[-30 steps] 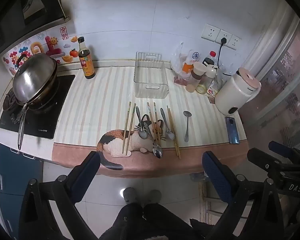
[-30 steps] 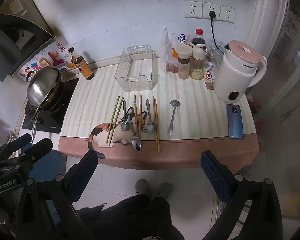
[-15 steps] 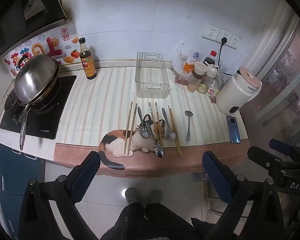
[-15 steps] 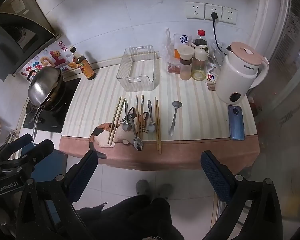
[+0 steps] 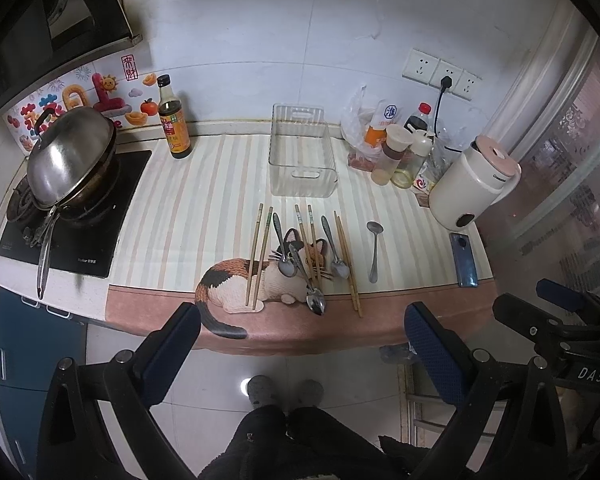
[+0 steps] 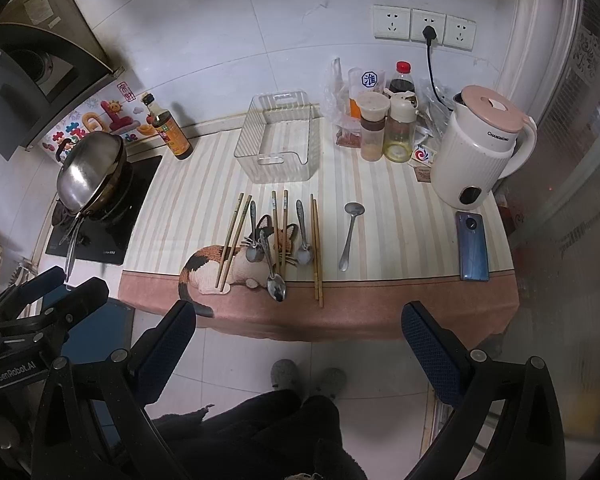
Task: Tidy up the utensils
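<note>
Looking along the left gripper (image 5: 300,344), its two blue-padded fingers stood spread wide with nothing between them, held well back from the counter over the floor. The utensils lay in a row on the striped mat (image 5: 204,208): pairs of wooden chopsticks (image 5: 258,254), several metal spoons (image 5: 284,246), and one lone spoon (image 5: 374,250) set apart to the right. Behind them sat an empty clear bin (image 5: 302,160), probably where they belong. The chopsticks looked light, stiff and apt to roll; a pinch across the middle of a pair would likely keep them together. The spoons would be smooth and slippery, best taken on the thin handle rather than the bowl. The right gripper's frame showed at the right edge.

From the right gripper (image 6: 300,340), the jaws were likewise wide apart and empty, short of the counter edge. The lone spoon (image 6: 350,236) lay bowl-away, clear of its neighbours and so the easiest first pick; the crossed spoons (image 6: 266,256) over the cat picture overlapped and might drag each other. The mat lay flat and soft, which could make sliding a finger under a handle awkward. A kettle (image 6: 480,152), a phone (image 6: 473,246), condiment bottles (image 6: 380,128) and a lidded wok (image 6: 90,168) on the hob crowded the ends of the tiled kitchen counter.
</note>
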### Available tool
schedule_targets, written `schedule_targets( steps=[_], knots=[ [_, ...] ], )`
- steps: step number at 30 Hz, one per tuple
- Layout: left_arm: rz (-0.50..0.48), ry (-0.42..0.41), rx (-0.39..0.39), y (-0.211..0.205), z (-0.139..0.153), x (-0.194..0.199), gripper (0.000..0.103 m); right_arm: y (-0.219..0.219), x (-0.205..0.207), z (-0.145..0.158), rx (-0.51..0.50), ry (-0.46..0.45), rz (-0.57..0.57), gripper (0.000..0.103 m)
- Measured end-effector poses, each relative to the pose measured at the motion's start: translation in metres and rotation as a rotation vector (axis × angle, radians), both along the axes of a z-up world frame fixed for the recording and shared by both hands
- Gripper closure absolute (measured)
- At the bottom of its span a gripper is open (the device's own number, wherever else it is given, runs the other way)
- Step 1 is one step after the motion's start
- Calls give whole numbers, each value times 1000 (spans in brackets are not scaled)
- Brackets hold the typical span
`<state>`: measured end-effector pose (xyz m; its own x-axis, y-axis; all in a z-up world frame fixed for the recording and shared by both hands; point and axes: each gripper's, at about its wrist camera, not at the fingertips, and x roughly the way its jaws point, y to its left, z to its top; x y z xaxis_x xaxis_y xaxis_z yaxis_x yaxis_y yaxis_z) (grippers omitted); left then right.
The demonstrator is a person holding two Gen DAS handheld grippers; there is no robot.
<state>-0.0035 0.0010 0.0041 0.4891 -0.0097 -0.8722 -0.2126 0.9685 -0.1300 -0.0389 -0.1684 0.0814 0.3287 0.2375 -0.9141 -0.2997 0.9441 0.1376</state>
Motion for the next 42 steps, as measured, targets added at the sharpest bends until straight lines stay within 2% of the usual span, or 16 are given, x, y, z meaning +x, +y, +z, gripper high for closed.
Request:
schedule_targets(
  steps=[42],
  knots=[
    [8,-18,-23,-3,7,-4,0,1,-8,4,7,-5,11,0]
  ],
)
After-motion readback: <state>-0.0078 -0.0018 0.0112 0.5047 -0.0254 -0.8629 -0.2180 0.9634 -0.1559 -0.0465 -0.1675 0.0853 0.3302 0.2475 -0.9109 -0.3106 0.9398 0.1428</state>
